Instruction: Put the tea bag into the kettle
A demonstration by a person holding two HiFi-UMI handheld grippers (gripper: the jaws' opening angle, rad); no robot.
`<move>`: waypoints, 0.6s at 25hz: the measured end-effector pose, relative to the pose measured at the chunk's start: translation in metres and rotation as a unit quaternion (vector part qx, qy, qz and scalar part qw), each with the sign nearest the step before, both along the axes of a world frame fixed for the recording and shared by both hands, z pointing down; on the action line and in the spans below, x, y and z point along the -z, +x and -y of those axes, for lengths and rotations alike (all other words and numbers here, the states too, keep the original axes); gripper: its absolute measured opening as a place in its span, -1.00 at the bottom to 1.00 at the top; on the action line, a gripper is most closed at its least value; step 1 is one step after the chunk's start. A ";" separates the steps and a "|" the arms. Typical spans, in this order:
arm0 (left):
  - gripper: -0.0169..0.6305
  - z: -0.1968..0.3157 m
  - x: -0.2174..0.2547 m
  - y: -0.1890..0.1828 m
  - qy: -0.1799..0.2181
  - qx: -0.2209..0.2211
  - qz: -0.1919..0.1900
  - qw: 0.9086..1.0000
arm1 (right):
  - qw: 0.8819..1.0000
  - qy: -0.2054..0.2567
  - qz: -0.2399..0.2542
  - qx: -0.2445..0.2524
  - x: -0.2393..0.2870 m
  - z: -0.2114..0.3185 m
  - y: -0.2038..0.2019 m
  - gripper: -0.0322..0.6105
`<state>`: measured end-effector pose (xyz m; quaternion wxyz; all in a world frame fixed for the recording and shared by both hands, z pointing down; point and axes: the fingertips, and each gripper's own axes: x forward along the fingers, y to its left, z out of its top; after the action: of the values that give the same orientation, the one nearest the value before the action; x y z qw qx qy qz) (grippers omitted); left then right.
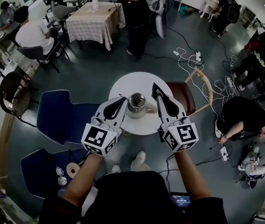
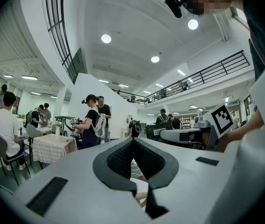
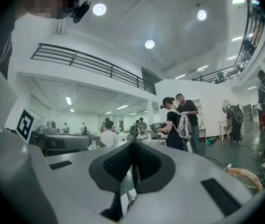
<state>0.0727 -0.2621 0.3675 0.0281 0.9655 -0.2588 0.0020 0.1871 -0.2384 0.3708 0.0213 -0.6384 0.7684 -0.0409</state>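
A metal kettle (image 1: 136,104) stands uncovered in the middle of a small round white table (image 1: 123,83). A small pale thing (image 1: 150,109) lies against its right side; I cannot tell whether it is the tea bag. My left gripper (image 1: 122,100) hovers just left of the kettle with its jaws pressed together and nothing seen between them. My right gripper (image 1: 155,87) hovers just right of the kettle, also shut and empty. In the left gripper view the left gripper (image 2: 133,140) points level across the room. The right gripper (image 3: 132,143) does the same in its own view, with a bit of metal (image 3: 129,198) showing below it.
A blue chair (image 1: 58,115) stands left of the table, a second blue seat (image 1: 41,169) holds small items, and a wooden chair with a brown seat (image 1: 184,94) stands at the right. Cables (image 1: 193,64) trail over the floor. People stand and sit around a cloth-covered table (image 1: 93,20).
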 end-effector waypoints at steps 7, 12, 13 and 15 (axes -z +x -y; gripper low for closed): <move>-0.90 0.011 -0.001 0.028 0.002 0.030 0.011 0.999 | 0.999 -0.018 -0.003 0.033 -0.017 0.021 0.027 -0.84; -0.90 0.021 -0.002 0.038 0.000 0.059 0.012 0.998 | 0.997 -0.039 -0.012 0.066 -0.031 0.037 0.037 -0.84; -0.90 0.023 -0.003 0.039 0.000 0.066 0.011 0.998 | 0.996 -0.047 -0.017 0.075 -0.036 0.039 0.037 -0.84; -0.90 0.023 -0.006 0.041 -0.001 0.076 0.010 0.997 | 0.993 -0.063 -0.031 0.094 -0.047 0.043 0.037 -0.84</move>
<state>0.1141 -0.2856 0.3731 0.0260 0.9431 -0.3312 0.0101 0.2239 -0.2818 0.4181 -0.0465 -0.5643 0.8212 -0.0712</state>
